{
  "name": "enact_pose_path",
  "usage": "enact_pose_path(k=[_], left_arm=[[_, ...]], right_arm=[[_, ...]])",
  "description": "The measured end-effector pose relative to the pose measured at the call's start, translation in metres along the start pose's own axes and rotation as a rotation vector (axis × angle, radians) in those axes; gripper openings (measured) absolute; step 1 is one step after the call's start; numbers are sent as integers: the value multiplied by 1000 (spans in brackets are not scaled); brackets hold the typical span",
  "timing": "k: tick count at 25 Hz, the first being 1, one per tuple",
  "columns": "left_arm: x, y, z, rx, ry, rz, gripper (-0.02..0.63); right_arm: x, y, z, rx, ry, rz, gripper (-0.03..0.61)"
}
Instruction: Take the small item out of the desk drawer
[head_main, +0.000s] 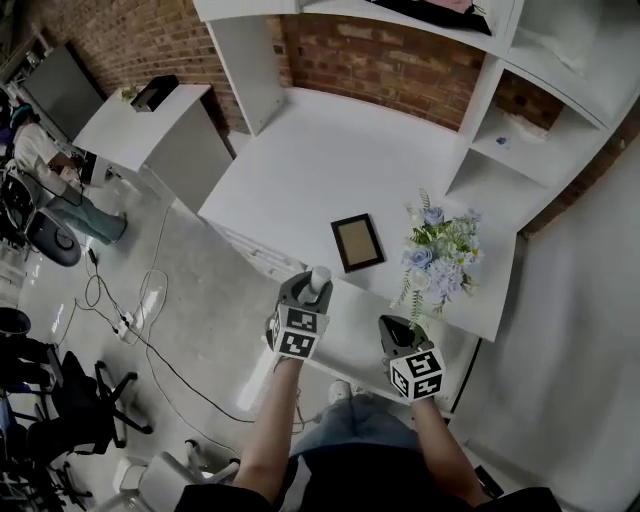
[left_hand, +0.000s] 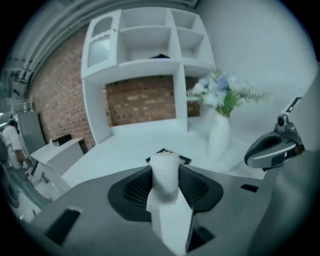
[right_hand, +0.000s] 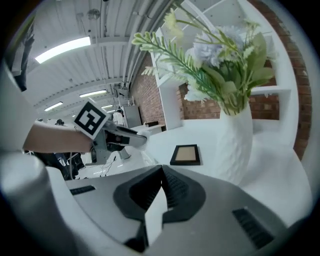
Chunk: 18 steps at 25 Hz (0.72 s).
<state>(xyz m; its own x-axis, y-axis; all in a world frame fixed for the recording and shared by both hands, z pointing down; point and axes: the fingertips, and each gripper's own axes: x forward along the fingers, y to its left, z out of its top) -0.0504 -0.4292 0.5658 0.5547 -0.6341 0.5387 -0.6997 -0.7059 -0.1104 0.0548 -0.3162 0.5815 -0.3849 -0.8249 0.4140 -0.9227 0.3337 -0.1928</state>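
The left gripper (head_main: 312, 287) has its jaws clamped on the small item (left_hand: 165, 167), which stands upright between the pads and pokes out past their tips. It is a pale, whitish, roughly cylindrical piece with a rounded top; its surface detail is too blurred to read. These jaws sit at the front edge of the white counter (head_main: 300, 160). Straight ahead of them, just past the item, a dark picture frame (head_main: 357, 242) lies flat. Beyond that, bare counter runs to the brick wall (head_main: 380, 65). Ahead and to their right stands a white vase (left_hand: 218, 137) of flowers (head_main: 437, 255). To their left the counter ends and the floor (head_main: 180, 300) lies open, with cables across it.

The right gripper (head_main: 397, 330) has its jaws together with nothing between them. The vase stands close ahead on their right, the frame ahead on their left, and the left gripper is further to their left.
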Motion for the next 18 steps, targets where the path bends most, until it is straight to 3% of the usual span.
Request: enact_pose_path(k=[4,8,13,18], left_arm=[[-53,19,34,-120,-224,110,163],[-98,28,46,-154,-378,202,163],[-127,25,35,-152,-437,242,163],[-134,22,26,-175,-432,235,163]], right_arm=[[1,5,33,2,-98,-34,-2],[2,11,59,-6,-179,-67,-2],[-1,20,68,-34,-227,-90,-2],[-5,19,73,-65,-242,-128,-3]])
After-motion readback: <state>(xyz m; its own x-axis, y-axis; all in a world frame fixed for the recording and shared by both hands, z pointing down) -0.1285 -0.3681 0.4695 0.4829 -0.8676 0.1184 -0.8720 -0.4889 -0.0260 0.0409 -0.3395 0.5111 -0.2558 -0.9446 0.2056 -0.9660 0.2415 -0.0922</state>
